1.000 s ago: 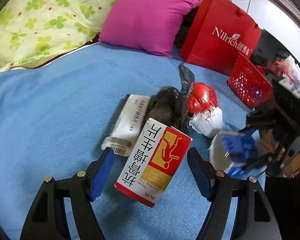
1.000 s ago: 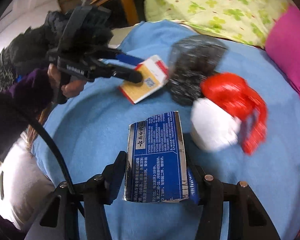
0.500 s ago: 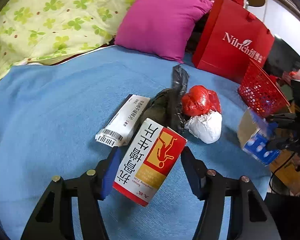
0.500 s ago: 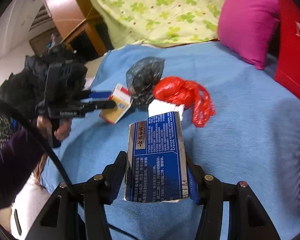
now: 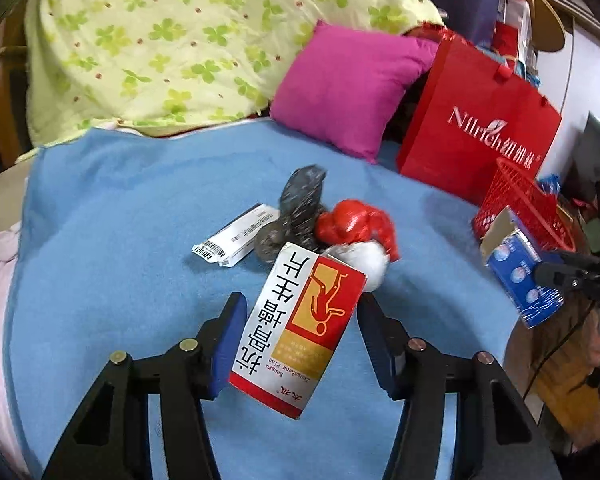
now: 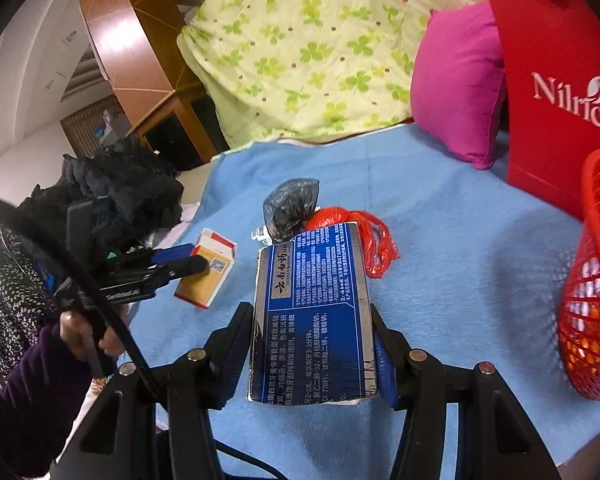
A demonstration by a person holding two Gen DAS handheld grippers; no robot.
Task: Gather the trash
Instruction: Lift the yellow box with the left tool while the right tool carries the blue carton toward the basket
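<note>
Trash pickup on the bed, both hands busy at this point. The left gripper (image 5: 302, 336) had its jaws just closing in around a red, white and orange medicine box (image 5: 300, 330), which sat tilted between the blue pads with its far end sticking out past the tips; the box looked lifted clear of the blue blanket (image 5: 120, 216), and from the right wrist view the left pads were pinching it from the sides. The right gripper (image 6: 312, 354) had its jaws clamped on a blue carton (image 6: 314, 316) covered in white print, standing lengthwise between the pads and touching both, top end poking well past the tips. Left behind on the blanket, bunched close together: a long white box with a barcode (image 5: 238, 236), a crumpled dark plastic bag (image 5: 296, 208) just beside it, then a knotted red plastic bag (image 5: 356, 224) touching a white wad (image 5: 366, 262). Container-wise, a red mesh basket (image 6: 596, 280) sat at the right edge of the bed near the right gripper, with some orange and white stuff inside, too blurry through the mesh to name. Behind it stood a red paper shopping bag (image 5: 480, 120) with white lettering, leaning by a magenta pillow (image 5: 348, 88), and I couldn't see into it. A green clover-print quilt (image 5: 180, 40) was piled at the head end.
</note>
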